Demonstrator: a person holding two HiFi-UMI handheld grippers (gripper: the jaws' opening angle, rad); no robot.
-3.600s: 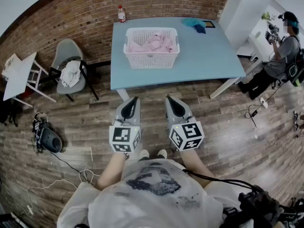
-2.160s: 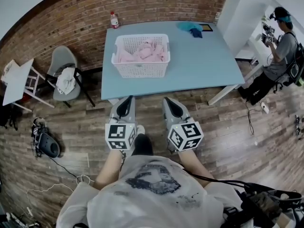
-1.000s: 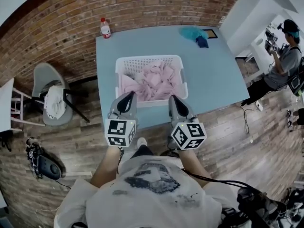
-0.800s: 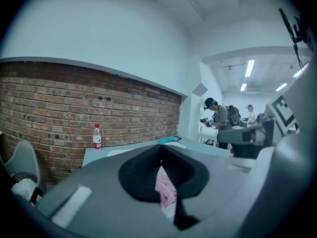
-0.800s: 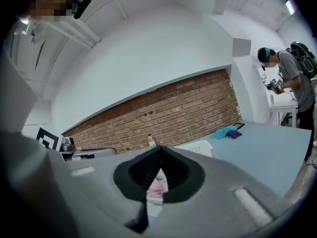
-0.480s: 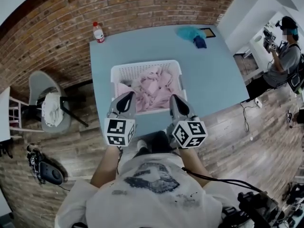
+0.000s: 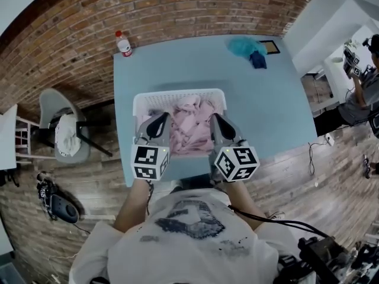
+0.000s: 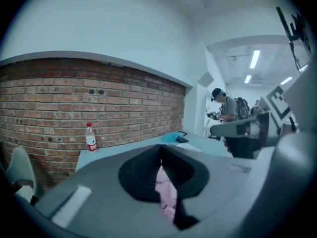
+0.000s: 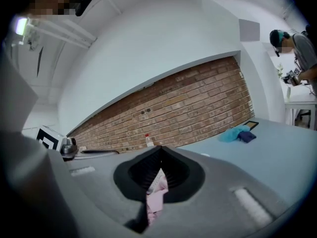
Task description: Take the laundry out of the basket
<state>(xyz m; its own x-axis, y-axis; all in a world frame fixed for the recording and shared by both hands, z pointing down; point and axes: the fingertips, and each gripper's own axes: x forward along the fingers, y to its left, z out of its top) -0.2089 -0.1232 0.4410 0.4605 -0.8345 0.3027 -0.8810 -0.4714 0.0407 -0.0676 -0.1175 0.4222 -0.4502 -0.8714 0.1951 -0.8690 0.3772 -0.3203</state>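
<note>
Your left gripper [image 7: 160,119] and right gripper [image 7: 215,119] point toward the basket [image 7: 177,93] of pink laundry [image 7: 190,128], jaws pressed together, empty. The basket's long axis lies crosswise to them, along the table [image 7: 195,61] edge.

The person has walked right up to the pale blue table [image 7: 195,64], so the white lattice plastic basket [image 7: 177,94], far ahead a few seconds ago, now sits close under the two tools. The left gripper [image 7: 160,118] and right gripper [image 7: 215,118], earlier over the wooden plank floor [image 7: 89,176], now reach over the basket's pink laundry [image 7: 189,129]. The bystander in grey [image 7: 356,92] has slid to the view's right edge.
</note>
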